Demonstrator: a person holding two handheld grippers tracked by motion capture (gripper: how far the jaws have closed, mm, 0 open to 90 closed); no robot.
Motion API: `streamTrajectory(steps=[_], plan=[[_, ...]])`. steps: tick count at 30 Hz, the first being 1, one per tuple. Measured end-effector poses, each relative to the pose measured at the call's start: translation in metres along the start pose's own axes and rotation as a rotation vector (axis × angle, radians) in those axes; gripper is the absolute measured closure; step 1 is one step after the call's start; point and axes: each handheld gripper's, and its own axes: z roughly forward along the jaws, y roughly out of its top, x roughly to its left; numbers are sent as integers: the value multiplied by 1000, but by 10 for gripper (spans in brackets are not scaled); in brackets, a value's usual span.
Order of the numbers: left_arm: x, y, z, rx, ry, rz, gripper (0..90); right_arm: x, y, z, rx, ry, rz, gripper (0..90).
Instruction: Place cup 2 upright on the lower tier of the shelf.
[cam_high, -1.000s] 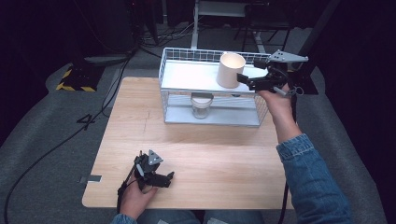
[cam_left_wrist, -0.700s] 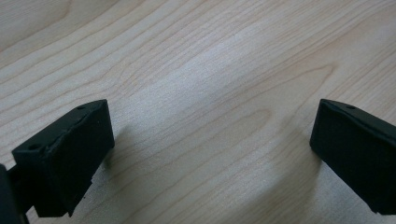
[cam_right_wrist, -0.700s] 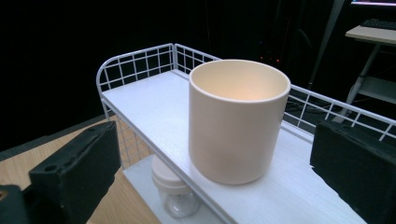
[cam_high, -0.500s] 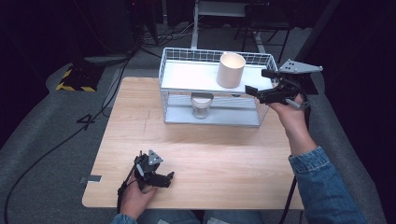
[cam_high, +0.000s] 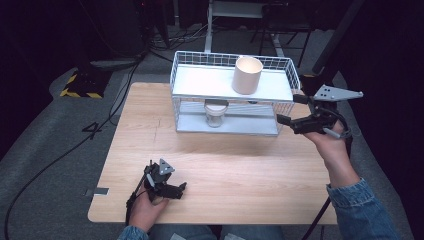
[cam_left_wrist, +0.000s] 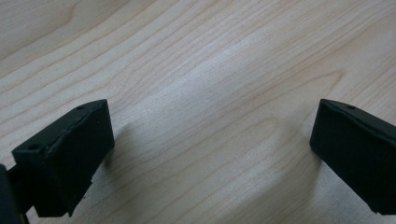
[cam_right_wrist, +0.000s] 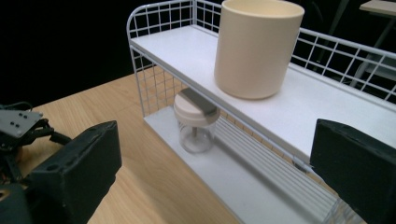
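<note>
While the right gripper (cam_high: 291, 109) hangs in the air just off the right end of the white wire rack (cam_high: 186, 81), its jaws are spread wide with nothing between them. It points at the rack from the side. A cream cup (cam_high: 247, 75) stands upright on the top shelf, toward the right half, apart from the gripper. Under that shelf, on the bottom shelf, sits a small clear jar with a white lid (cam_high: 215, 113). In the right gripper view the cup (cam_right_wrist: 256, 46) is up high on the top shelf and the jar (cam_right_wrist: 195, 123) is tucked below it, a bit to the left.

Down at the near edge of the wooden bench (cam_high: 240, 165) the left gripper (cam_high: 176, 190) rests low, well apart from the rack. Its jaws are wide apart too, and in the left gripper view bare wood (cam_left_wrist: 205, 93) lies between them.
</note>
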Motion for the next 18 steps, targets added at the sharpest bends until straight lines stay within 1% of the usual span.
streamTrajectory(steps=[2, 3, 7, 8, 10, 14, 15, 16, 18], plan=[[1, 1, 0, 2, 2, 0, 1, 0, -2, -2, 4, -1, -2, 23], [1, 1, 1, 2, 6, -1, 1, 2, -9, -9, 16, -3, 3, 23], [1, 1, 1, 3, 8, -5, 1, 5, -20, -17, 45, 2, 16, 28], [1, 1, 1, 3, 8, -5, 1, 5, -20, -17, 45, 2, 16, 28], [0, 2, 1, 2, 9, -9, 1, 8, -31, -23, 64, -8, 29, 28], [0, 2, 1, 2, 9, -9, 1, 13, -44, -27, 89, -24, 39, 28], [0, 2, 1, 2, 9, -9, 1, 13, -44, -27, 89, -24, 39, 28], [0, 2, 1, 3, 9, -11, 1, 15, -53, -29, 106, -21, 61, 30], [1, 2, 2, 1, 10, -8, 1, 17, -60, -30, 106, -16, 68, 43]])
